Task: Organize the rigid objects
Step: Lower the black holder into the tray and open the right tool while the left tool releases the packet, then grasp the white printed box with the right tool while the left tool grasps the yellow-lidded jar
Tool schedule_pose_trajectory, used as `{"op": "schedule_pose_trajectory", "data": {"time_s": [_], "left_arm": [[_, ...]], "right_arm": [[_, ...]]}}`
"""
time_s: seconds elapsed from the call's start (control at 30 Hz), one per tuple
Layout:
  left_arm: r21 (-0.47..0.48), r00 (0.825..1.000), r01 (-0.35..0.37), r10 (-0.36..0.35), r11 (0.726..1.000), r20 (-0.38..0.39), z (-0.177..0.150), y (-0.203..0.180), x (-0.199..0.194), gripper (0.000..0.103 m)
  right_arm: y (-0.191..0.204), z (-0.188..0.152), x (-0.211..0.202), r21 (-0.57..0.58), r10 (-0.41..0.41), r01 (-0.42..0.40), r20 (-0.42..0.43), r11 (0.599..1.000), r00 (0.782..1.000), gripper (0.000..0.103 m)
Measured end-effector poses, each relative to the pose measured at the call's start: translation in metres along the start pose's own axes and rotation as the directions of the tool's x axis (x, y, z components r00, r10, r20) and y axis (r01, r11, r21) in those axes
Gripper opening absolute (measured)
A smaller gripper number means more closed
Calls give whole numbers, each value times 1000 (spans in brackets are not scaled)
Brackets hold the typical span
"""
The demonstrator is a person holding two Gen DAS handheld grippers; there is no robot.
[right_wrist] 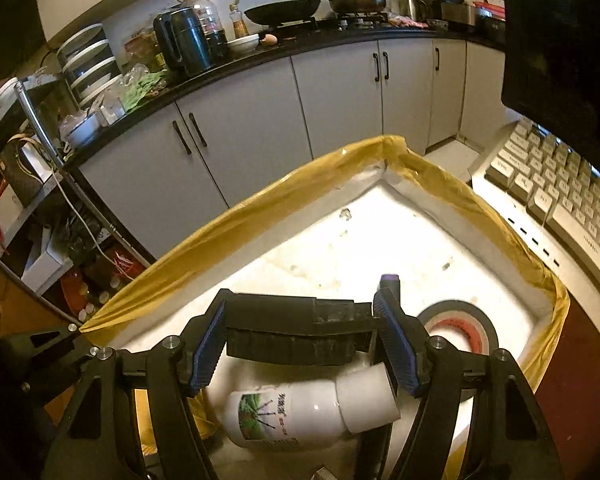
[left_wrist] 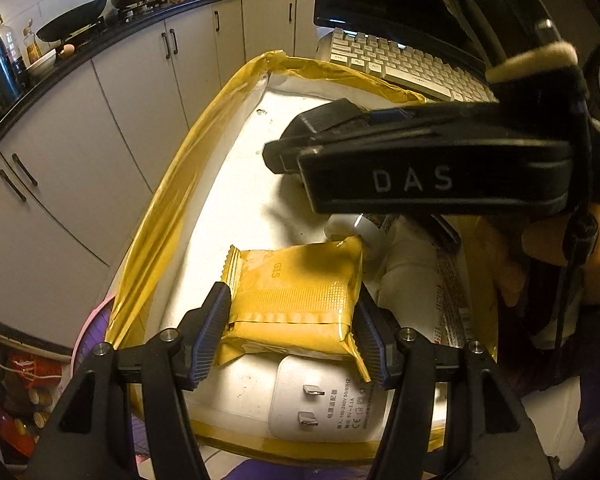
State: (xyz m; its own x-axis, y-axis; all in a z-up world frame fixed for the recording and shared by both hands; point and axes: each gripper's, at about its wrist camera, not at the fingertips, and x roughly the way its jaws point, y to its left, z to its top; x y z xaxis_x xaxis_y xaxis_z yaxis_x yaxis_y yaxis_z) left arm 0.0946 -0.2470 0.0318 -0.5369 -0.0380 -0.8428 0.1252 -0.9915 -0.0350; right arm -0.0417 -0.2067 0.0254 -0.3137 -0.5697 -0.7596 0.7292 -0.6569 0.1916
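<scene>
My left gripper [left_wrist: 290,326] is shut on a yellow foil packet [left_wrist: 296,296] and holds it over a white foam box with yellow taped rim [left_wrist: 172,208]. Below it lie a white power adapter [left_wrist: 324,404] and a white bottle [left_wrist: 412,280]. My right gripper [right_wrist: 300,344] is shut on a black rectangular block [right_wrist: 296,330] above the same box [right_wrist: 260,208]. The white bottle [right_wrist: 300,416] lies under it and a black tape roll [right_wrist: 460,324] lies to its right. The right gripper with the block [left_wrist: 420,152] shows in the left wrist view.
A white keyboard [right_wrist: 560,196] and a dark monitor [left_wrist: 400,4] stand at the box's right. Grey kitchen cabinets [right_wrist: 260,120] with a black counter carrying pans and a kettle run behind. A cluttered shelf [right_wrist: 40,200] stands at left.
</scene>
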Motion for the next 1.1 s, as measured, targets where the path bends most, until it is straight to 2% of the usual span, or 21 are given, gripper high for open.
{"op": "schedule_pose_trajectory", "data": {"time_s": [0.27, 0.3, 0.37, 0.67, 0.87, 1.1], "left_arm": [[1, 999, -32, 32, 999, -8, 0, -2, -1, 62], [-3, 999, -33, 33, 999, -6, 0, -2, -2, 64], [-14, 999, -33, 33, 999, 4, -1, -1, -6, 73], [-64, 997, -20, 25, 998, 77, 6, 1, -30, 74], [-25, 995, -1, 4, 1000, 101, 14, -18, -37, 75], [57, 993, 45, -51, 997, 109, 20, -55, -44, 75]], "right_arm": [[0, -5, -13, 43, 27, -28, 37, 999, 999, 79], [0, -5, -15, 49, 28, -30, 46, 998, 999, 80], [-1, -6, -23, 62, 33, -37, 67, 997, 997, 83], [-10, -23, -77, 143, 4, -31, 181, 989, 984, 93], [-40, -57, -117, 242, -69, 16, 214, 970, 974, 95], [-91, -125, -155, 429, -176, 80, 189, 900, 966, 99]]}}
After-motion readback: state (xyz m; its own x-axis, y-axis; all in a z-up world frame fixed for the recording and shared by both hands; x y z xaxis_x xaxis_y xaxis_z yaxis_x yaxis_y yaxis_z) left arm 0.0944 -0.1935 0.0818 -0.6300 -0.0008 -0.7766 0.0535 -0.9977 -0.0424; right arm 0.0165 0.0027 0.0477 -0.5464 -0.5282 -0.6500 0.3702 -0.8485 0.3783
